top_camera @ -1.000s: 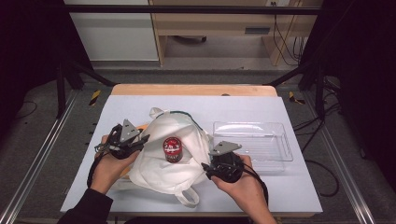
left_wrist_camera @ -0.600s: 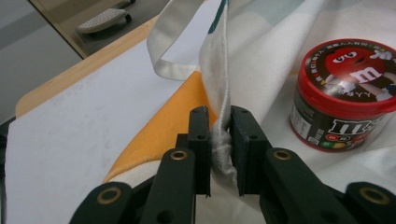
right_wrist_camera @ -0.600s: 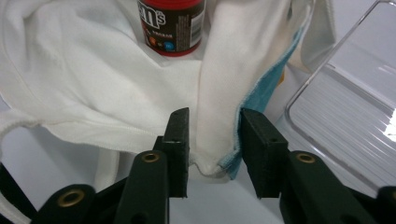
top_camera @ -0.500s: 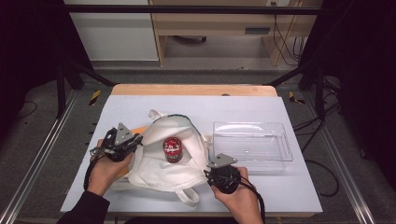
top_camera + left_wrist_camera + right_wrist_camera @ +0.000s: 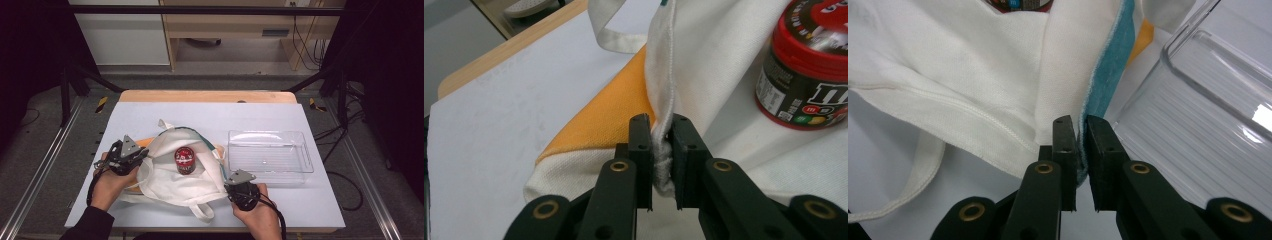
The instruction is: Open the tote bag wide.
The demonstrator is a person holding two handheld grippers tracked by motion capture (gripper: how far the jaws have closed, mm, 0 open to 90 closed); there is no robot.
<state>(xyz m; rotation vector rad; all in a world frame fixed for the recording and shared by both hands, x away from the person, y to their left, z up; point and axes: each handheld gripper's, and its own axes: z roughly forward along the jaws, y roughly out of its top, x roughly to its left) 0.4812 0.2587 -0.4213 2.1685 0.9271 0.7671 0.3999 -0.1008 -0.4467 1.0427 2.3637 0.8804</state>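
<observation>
A white cloth bag (image 5: 167, 180) lies flat on the table with a red-lidded candy jar (image 5: 185, 160) standing on it. My left gripper (image 5: 142, 156) is at the bag's left edge; in the left gripper view its jaws (image 5: 660, 126) have just been closing and now pinch the white hem (image 5: 664, 100), with the jar (image 5: 806, 65) to the right. My right gripper (image 5: 231, 181) is at the bag's right edge. In the right gripper view it (image 5: 1079, 126) has just been closing and grips the white and teal edge (image 5: 1105, 75).
A clear plastic tray (image 5: 235, 150) stands right of the bag, close beside the right gripper, and its wall (image 5: 1198, 115) is near. An orange cloth (image 5: 609, 120) sticks out under the bag's left side. A loose strap (image 5: 202, 212) lies at the front edge.
Both hands have sunk toward the table at the bag's edges. The right gripper came toward the front and shut on the bag's right edge; the left one closed on the left hem.
</observation>
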